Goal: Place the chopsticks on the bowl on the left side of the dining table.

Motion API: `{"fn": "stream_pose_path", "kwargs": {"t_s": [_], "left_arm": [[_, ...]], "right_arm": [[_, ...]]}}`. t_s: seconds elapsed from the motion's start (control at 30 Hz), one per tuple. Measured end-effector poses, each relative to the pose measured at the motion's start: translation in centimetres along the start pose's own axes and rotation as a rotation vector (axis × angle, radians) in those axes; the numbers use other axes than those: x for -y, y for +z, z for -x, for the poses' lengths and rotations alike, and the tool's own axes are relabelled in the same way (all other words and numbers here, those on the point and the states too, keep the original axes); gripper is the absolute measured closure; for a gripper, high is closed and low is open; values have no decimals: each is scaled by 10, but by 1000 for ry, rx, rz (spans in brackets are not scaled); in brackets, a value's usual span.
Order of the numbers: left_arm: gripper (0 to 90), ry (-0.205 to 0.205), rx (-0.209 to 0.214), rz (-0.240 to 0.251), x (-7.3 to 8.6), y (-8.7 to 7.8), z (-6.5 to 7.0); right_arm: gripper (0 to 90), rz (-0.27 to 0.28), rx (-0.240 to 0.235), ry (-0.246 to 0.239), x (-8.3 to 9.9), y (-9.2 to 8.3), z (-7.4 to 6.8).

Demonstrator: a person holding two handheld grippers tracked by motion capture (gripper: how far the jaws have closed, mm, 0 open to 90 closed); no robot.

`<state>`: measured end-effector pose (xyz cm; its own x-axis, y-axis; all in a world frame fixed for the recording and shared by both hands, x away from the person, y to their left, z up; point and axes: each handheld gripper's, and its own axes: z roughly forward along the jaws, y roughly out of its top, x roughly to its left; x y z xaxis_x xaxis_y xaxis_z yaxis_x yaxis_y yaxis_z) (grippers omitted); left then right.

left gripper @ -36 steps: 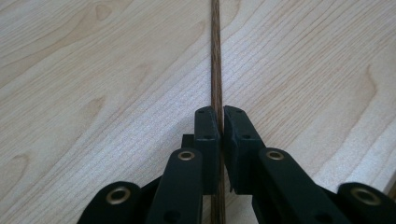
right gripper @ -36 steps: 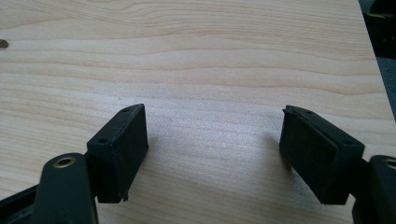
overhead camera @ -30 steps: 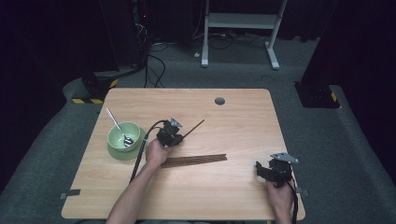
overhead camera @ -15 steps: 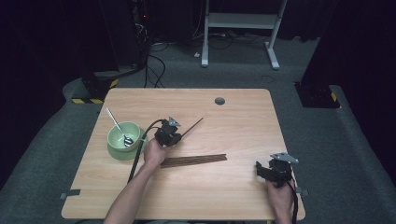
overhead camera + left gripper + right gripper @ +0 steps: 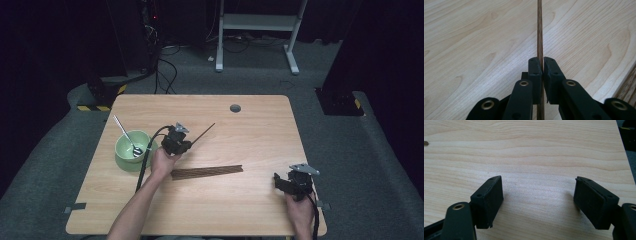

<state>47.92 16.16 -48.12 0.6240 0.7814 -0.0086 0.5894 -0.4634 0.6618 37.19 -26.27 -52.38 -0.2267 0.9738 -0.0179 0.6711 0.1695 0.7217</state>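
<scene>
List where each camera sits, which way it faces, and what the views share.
High view: above the person's side, looking forward and down on the table; both forearms, left gripper, right gripper, bowl.
Left gripper view: on that gripper, along jaws shut on a chopstick over the tabletop.
Right gripper view: on that gripper, along open jaws over bare wood.
Shared: high and left gripper views both show the chopstick.

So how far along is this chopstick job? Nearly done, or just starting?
Early, by the look of it. The green bowl holds a spoon and no chopsticks. In hand: the left gripper is clamped on one dark chopstick, lifted beside the bowl. Left: the bundle of chopsticks lying mid-table, perhaps bound for the bowl. The right gripper rests open near the table's edge, holding nothing.
</scene>
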Motion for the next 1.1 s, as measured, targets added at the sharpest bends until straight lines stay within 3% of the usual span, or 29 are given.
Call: {"fn": "stream_pose_path", "kwargs": {"t_s": [0.67, 1.07, 1.1], "left_arm": [[841, 15, 11, 20, -3, -27, 3], [841, 3, 8, 37, 1, -40, -2], [841, -14, 15, 45, 2, -44, -4]], "right_arm": [[235, 0, 0, 0, 0, 0, 0], [234, 1, 0, -1, 0, 0, 0], [234, 0, 0, 0, 0, 0, 0]]}}
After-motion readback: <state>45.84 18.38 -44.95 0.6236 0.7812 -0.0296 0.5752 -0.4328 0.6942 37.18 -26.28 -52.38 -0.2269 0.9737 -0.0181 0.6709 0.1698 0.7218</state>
